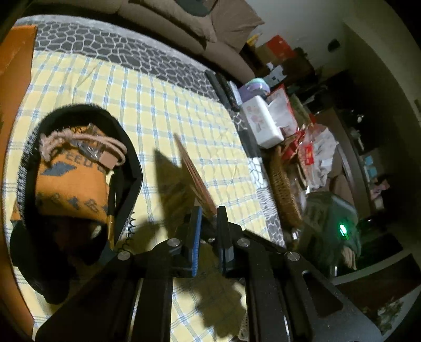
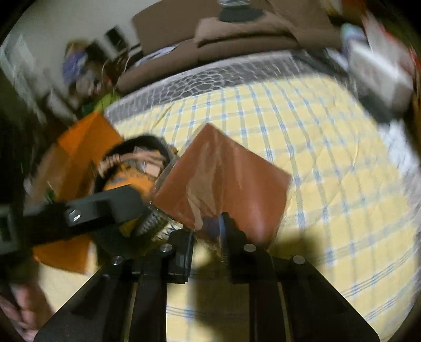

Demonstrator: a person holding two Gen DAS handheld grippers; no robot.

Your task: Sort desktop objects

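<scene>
My left gripper [image 1: 209, 214] is shut on the edge of a flat red-brown packet [image 1: 193, 175], held edge-on above the yellow checked cloth [image 1: 147, 105]. In the right wrist view the same packet [image 2: 226, 179] shows its broad face, wrapped in clear film, and my right gripper [image 2: 208, 229] is shut on its lower edge. The left gripper's arm [image 2: 102, 207] reaches in from the left. A black open pouch [image 1: 126, 168] lies left of the packet with an orange patterned cloth [image 1: 71, 184] and a pink cord [image 1: 79, 143] inside. The right wrist view is blurred.
An orange box [image 1: 15, 52] stands at the left edge. Right of the cloth are a white box [image 1: 263, 123], a wicker basket [image 1: 284, 189], remotes [image 1: 223, 86] and several red packets. A brown sofa [image 1: 184, 23] lies behind the table.
</scene>
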